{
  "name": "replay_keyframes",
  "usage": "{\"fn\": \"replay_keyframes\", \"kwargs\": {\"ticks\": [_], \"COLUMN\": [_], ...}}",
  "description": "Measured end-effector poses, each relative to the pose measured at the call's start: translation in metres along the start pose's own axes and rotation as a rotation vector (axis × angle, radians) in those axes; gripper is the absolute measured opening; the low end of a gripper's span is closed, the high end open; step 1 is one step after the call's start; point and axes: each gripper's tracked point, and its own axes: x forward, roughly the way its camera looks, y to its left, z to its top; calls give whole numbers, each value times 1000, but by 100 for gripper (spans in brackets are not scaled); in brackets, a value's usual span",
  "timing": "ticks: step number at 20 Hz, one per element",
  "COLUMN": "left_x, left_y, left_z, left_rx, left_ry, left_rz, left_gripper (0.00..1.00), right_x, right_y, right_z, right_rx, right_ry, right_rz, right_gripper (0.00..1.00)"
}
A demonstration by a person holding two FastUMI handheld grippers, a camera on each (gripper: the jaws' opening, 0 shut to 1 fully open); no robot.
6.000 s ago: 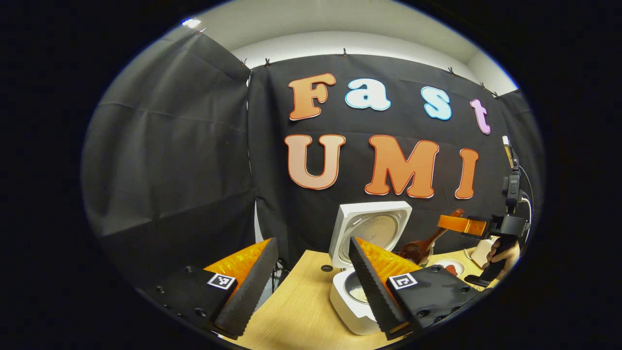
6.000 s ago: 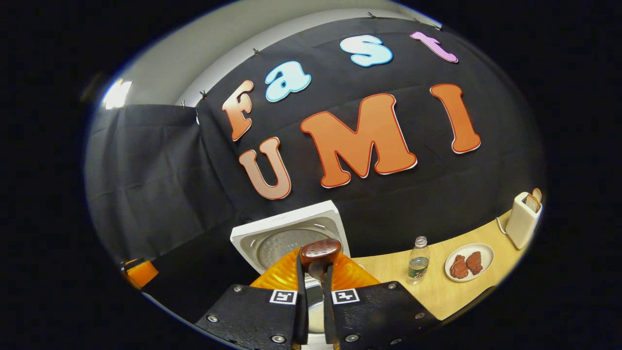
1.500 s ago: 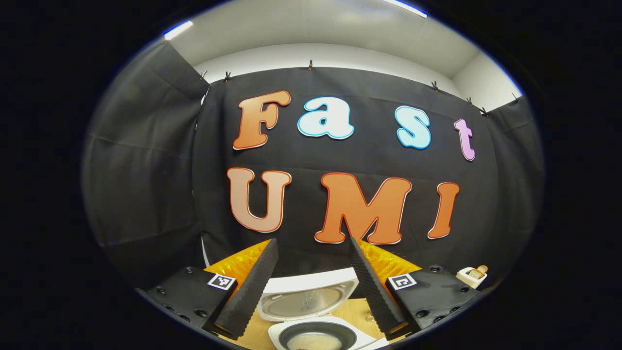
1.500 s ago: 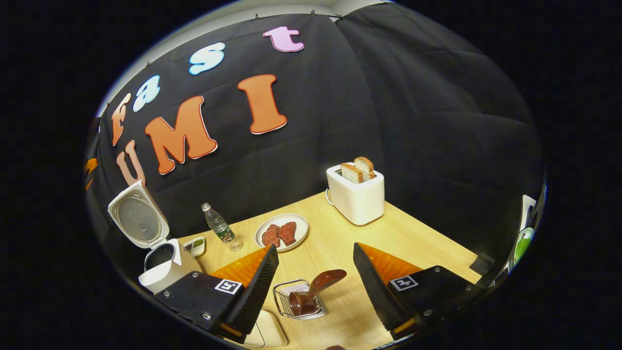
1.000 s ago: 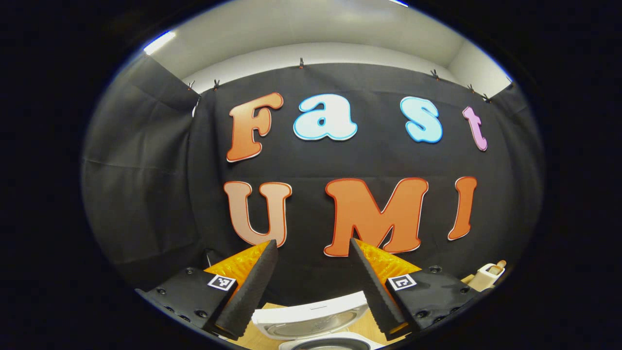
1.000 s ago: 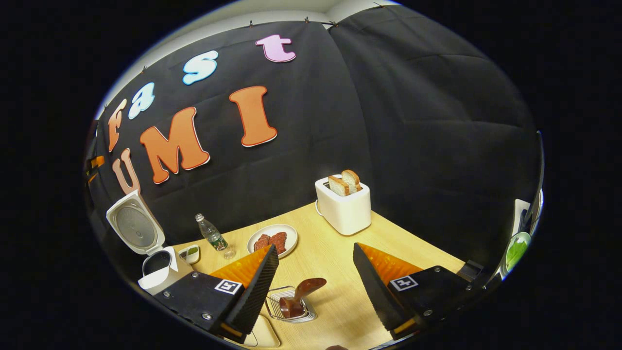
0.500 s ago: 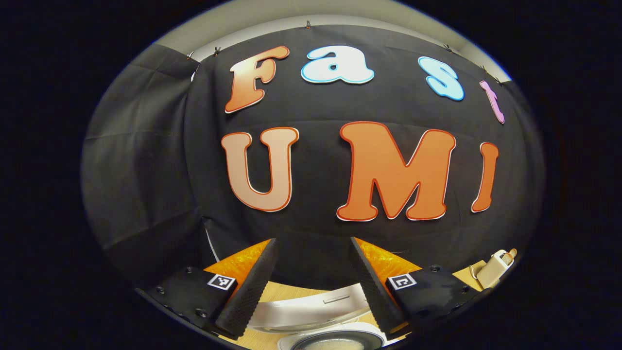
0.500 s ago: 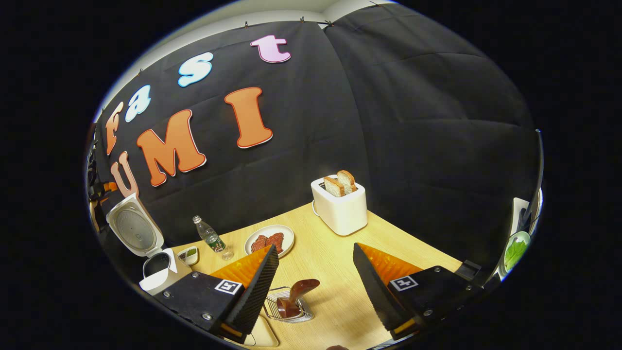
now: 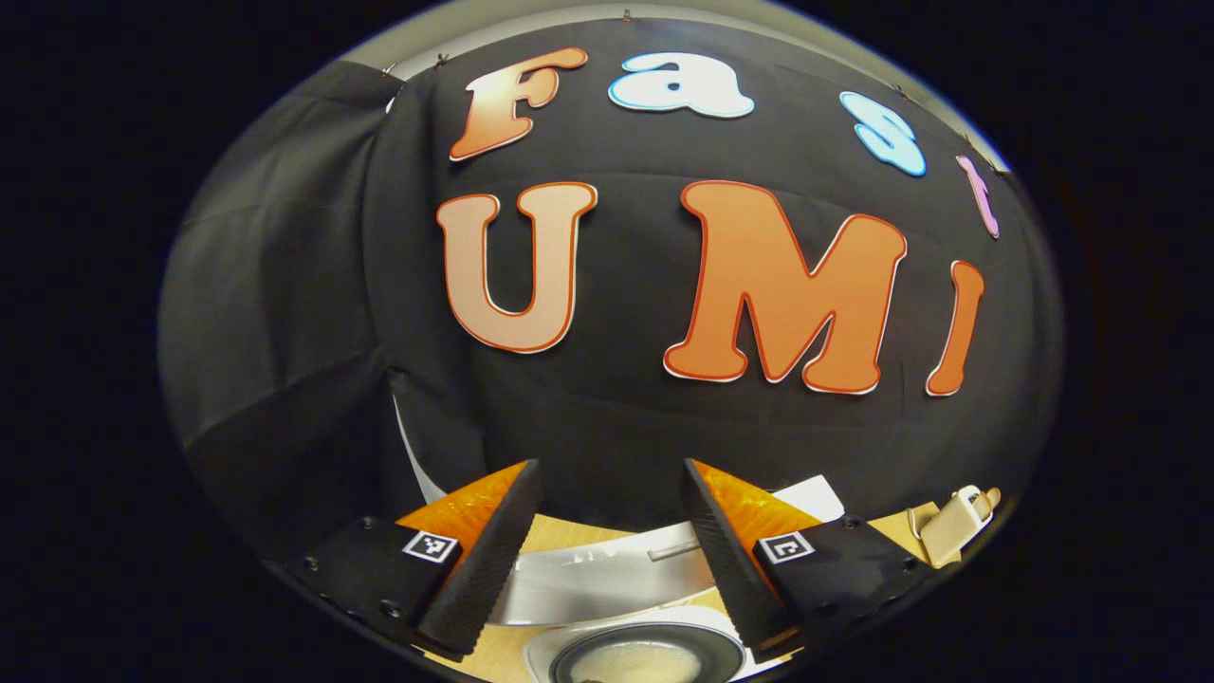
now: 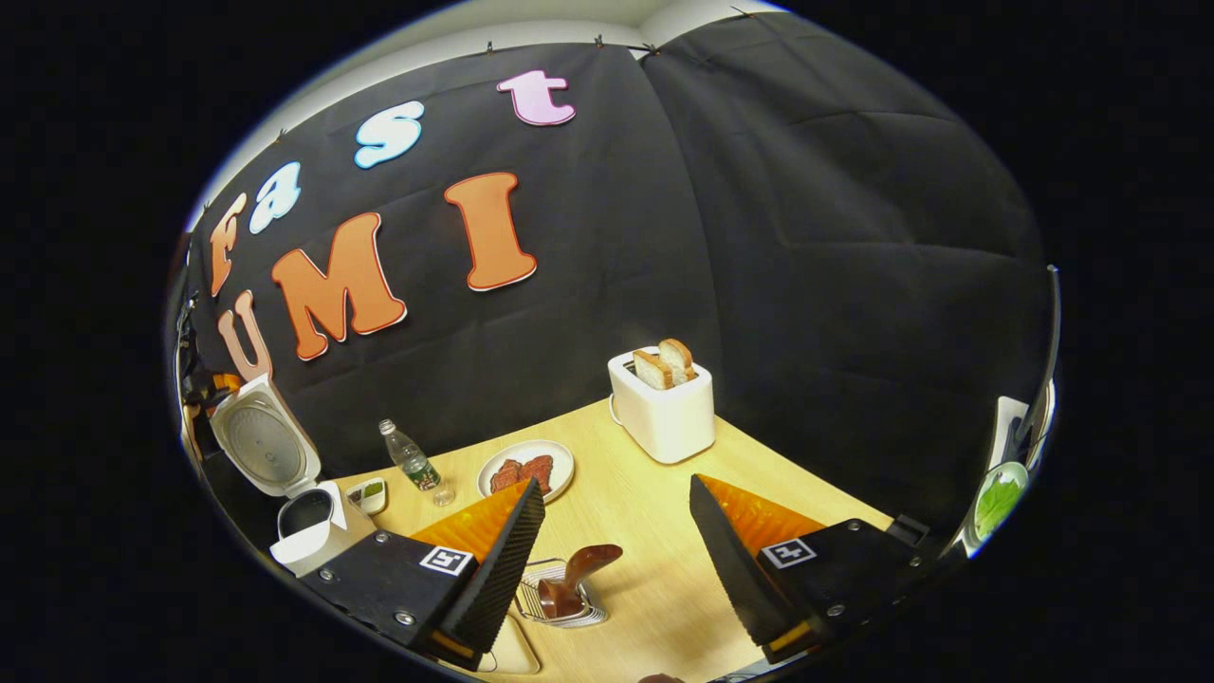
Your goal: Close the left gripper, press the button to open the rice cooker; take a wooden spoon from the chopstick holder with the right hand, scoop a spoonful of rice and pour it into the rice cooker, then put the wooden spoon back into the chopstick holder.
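The white rice cooker [image 10: 305, 533] stands at the table's left end with its lid [image 10: 265, 445] raised. The lid [image 9: 607, 575] and the pot with rice [image 9: 651, 660] lie just below my left gripper [image 9: 609, 469], which is open and holds nothing. The wooden spoon [image 10: 575, 573] leans in the wire chopstick holder [image 10: 561, 601], bowl down. My right gripper [image 10: 615, 484] hovers open just above and behind it, apart from the spoon. The left gripper [image 10: 220, 383] also shows small above the cooker lid.
On the wooden table [image 10: 654, 531] stand a white toaster [image 10: 662, 406] with two bread slices, a plate of meat [image 10: 527, 469], a water bottle [image 10: 412, 464] and a small dish [image 10: 367, 493]. A pale flat dish [image 10: 513, 653] lies beside the holder. The toaster [image 9: 952, 523] sits far right.
The right gripper has let go of the spoon, which now rests in the holder, and has stayed nearly still since. The left gripper has dipped and moved closer to the cooker's open lid.
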Motion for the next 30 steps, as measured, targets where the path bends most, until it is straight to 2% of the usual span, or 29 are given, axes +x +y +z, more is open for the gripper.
{"fn": "replay_keyframes", "kwargs": {"ticks": [6,9,16,22,30], "left_x": [-34,-60,-131,-151,-141], "left_y": [-16,-26,-52,-56,-46], "left_z": [-13,-28,-103,-170,-218], "left_rx": [-12,-26,-75,-102,-40], "left_ry": [32,51,133,195,212], "left_rz": [-63,-97,-136,-105,-28], "left_gripper": [100,99,99,99,100], "right_x": [-21,-31,-25,-17,-6], "right_y": [11,25,55,68,71], "right_z": [39,55,54,34,6], "right_rx": [-43,-78,-123,-144,-155], "right_ry": [-61,-94,-93,-39,36], "right_rz": [24,62,163,208,219], "right_gripper": [95,95,95,95,95]}}
